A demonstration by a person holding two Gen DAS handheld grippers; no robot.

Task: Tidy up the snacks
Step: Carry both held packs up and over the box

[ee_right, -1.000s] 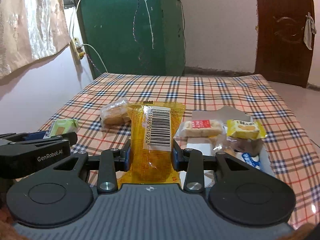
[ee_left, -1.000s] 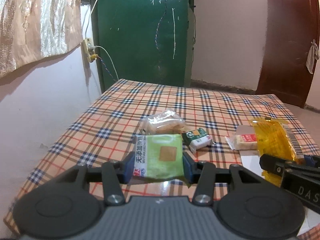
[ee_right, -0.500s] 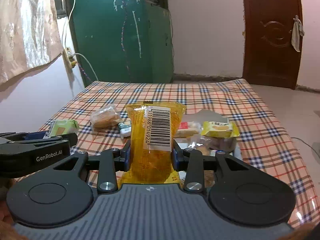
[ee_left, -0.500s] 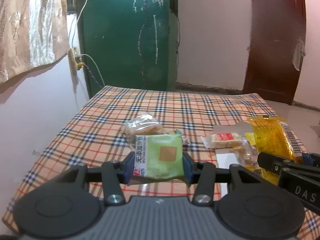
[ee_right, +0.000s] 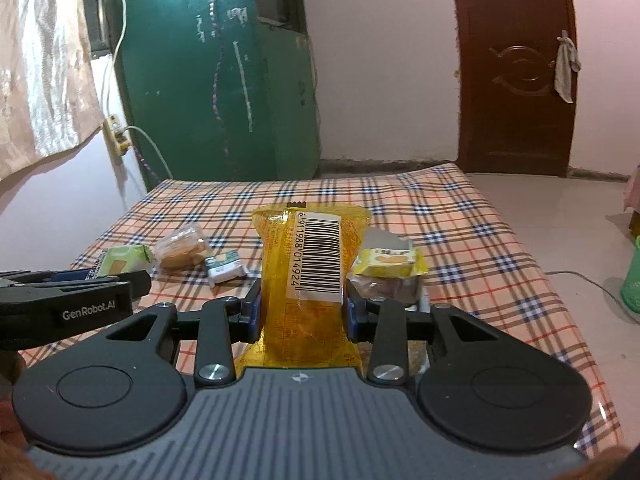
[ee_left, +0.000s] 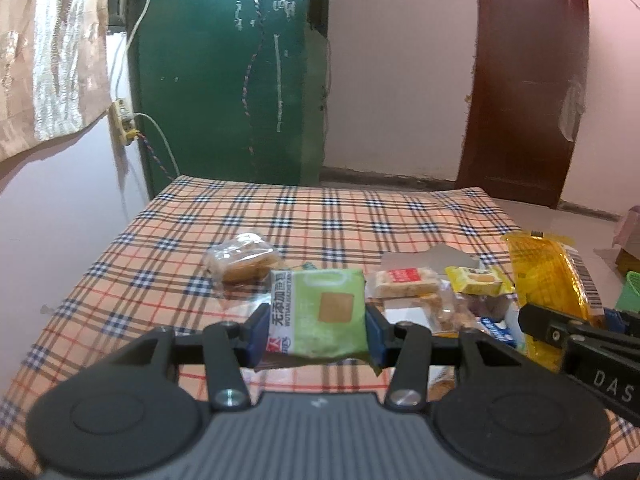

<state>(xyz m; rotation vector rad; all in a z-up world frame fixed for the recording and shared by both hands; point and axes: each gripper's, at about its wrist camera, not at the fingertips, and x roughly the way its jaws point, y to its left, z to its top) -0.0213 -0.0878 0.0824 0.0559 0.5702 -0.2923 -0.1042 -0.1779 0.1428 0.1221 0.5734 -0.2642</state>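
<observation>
My left gripper (ee_left: 316,334) is clamped on a green snack packet (ee_left: 320,316), blue pads pressing both its sides, at the lower centre of the left wrist view. My right gripper (ee_right: 304,312) is squeezed shut on a tall yellow packet (ee_right: 312,276) with a barcode label facing me, in the middle of the right wrist view. Both packets are held above the plaid worktop (ee_left: 320,220). Beyond the green packet, slightly left, a clear-wrapped pastry (ee_left: 244,260) lies on the cloth. To the right of centre sits a cluster: a red-labelled bar (ee_left: 404,282), a small yellow packet (ee_left: 476,280) and other wrapped pieces. In the right wrist view a small green-and-white packet (ee_right: 224,268) lies left of the yellow one.
</observation>
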